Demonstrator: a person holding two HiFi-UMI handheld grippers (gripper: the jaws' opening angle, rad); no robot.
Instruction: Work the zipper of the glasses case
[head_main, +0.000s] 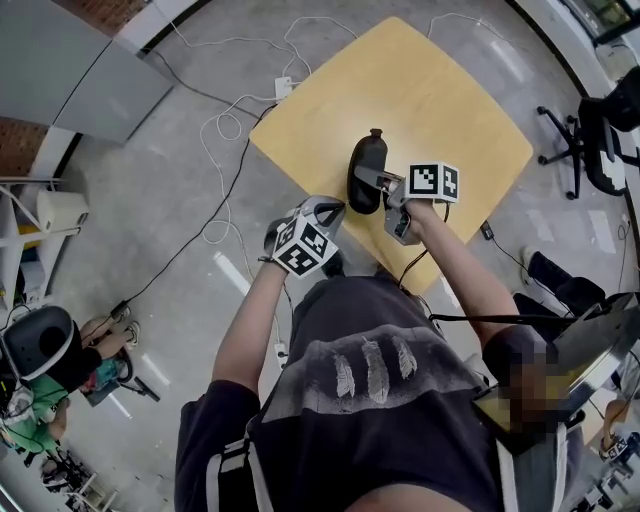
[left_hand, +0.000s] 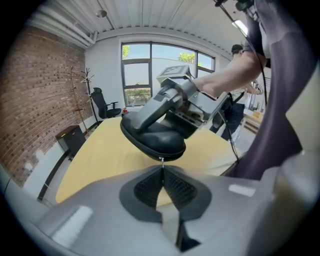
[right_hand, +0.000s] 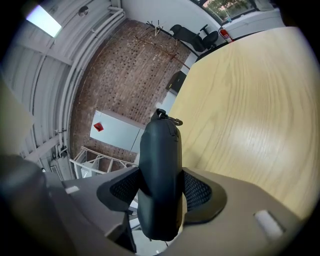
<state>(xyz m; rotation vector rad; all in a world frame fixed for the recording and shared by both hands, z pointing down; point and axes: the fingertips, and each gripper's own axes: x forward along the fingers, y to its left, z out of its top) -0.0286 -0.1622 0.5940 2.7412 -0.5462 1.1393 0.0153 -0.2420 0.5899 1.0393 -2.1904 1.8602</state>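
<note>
Both grips look set, and the zip's run looks not yet begun: the right gripper (right_hand: 161, 187) clamps the case (right_hand: 159, 150) over the table (head_main: 440, 90) edge, jaws wide round its body, and the left gripper (left_hand: 162, 181) has its jaws pinched together on the pull (left_hand: 161, 160). Only the left gripper view shows that pull; the head view hides it.

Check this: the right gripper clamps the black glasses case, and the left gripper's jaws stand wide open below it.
Wrong about the left gripper: the left gripper view shows its jaws shut on the zipper pull. The right gripper does clamp the glasses case.
</note>
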